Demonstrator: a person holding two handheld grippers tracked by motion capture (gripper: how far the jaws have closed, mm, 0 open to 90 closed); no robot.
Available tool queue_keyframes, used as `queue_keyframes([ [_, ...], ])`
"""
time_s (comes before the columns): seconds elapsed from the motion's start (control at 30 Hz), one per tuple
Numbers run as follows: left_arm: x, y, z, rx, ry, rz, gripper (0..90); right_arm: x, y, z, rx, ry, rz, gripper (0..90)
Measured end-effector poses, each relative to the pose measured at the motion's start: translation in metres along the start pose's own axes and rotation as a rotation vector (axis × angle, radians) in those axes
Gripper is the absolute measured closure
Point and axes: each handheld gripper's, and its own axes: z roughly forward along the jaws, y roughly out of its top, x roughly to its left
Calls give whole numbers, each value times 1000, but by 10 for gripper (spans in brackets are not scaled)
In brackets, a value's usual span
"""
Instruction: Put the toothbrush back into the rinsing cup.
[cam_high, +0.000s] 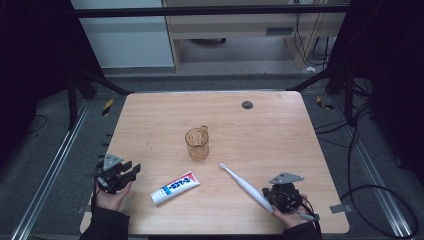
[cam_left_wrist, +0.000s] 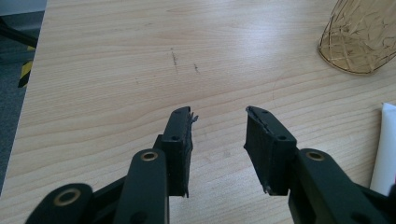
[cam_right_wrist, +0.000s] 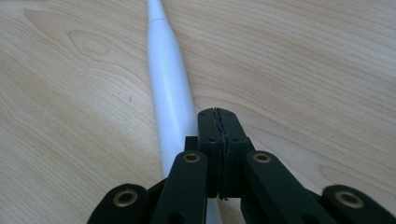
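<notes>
High view: a wooden counter (cam_high: 280, 125) carrying three objects, with the amber glass mug (cam_high: 197, 143) at its centre serving as the landmark. The mug stands upright, its handle turned to the far side. A white electric toothbrush (cam_high: 243, 186) lies flat to the near right of the mug, brush head pointing toward the mug, handle end running back to the right gripper (cam_high: 283, 196). A toothpaste tube (cam_high: 175, 187), white with blue and red print, lies flat to the near left of the mug, well apart from the toothbrush. The left gripper (cam_high: 131, 171) is held by a hand (cam_high: 111, 198) farther to the near left of the mug, beyond the tube and clear of it.

Left gripper view: the left gripper (cam_left_wrist: 218, 128) has its jaws spread apart over bare wood, nothing between them; the mug's patterned base (cam_left_wrist: 362, 38) appears at upper right and the tube's white end (cam_left_wrist: 385, 144) at the right edge.

Right gripper view: the right gripper (cam_right_wrist: 218, 116) has its jaws pressed together with no object between them, and sits just beside and above the toothbrush handle (cam_right_wrist: 170, 93), which passes along their left side.
</notes>
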Motion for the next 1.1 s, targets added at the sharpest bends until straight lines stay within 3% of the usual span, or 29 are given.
queue_keyframes([
  [0.53,0,0,1,2,-6,5,603,-6,3,-5,-15,-8,16,874],
  [0.87,0,0,5,14,-11,3,589,-20,30,-16,-66,-28,19,786],
  [1.1,-1,0,6,21,-14,11,571,-23,47,-16,-62,3,24,743],
])
